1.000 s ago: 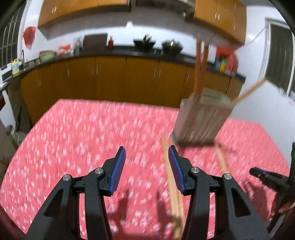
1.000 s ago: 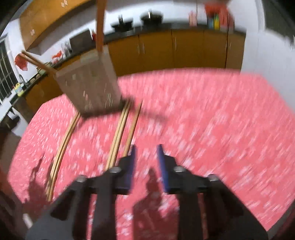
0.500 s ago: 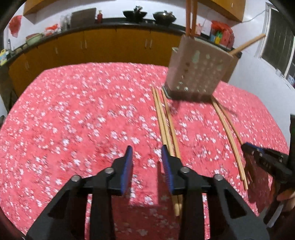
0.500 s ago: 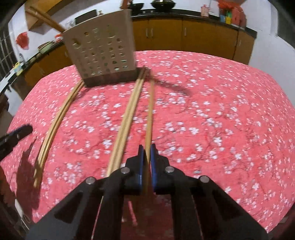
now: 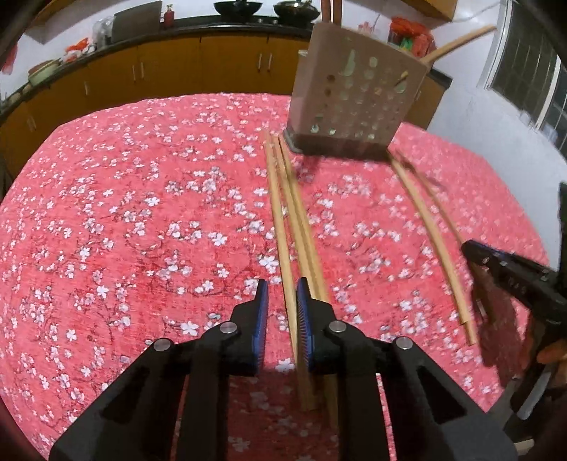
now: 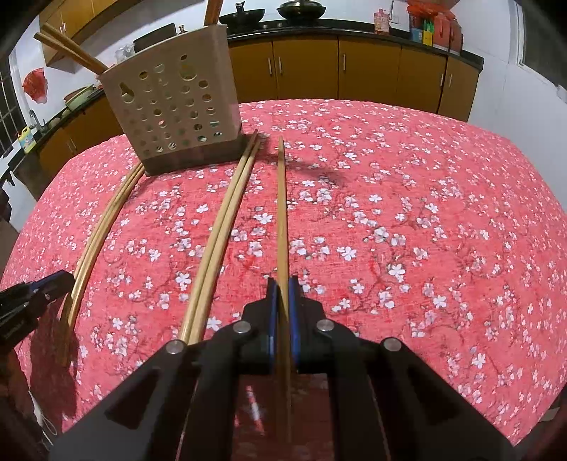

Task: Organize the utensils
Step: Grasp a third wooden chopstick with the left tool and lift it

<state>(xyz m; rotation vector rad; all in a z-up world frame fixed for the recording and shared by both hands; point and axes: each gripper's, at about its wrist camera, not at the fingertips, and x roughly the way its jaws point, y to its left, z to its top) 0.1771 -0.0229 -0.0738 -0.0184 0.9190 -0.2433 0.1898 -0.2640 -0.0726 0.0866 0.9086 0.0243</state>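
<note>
In the left view the holder is blurred, and the sticks standing in it are cut off at 12 o'clock. Both claw bodies hide the near ends of the sticks under them.

The left claw has just been closing around one stick. The stick lies against the right pad, with a gap left at the other pad. A pair lies just beside it towards 3 o'clock.

The right claw is clamped tight on a lone stick, which runs from between the pads towards 12 o'clock. The holder stands at 11 o'clock in that view.

Everything sits on a red flowered cloth. Brown cabinets under a dark counter with pans run along the back.
</note>
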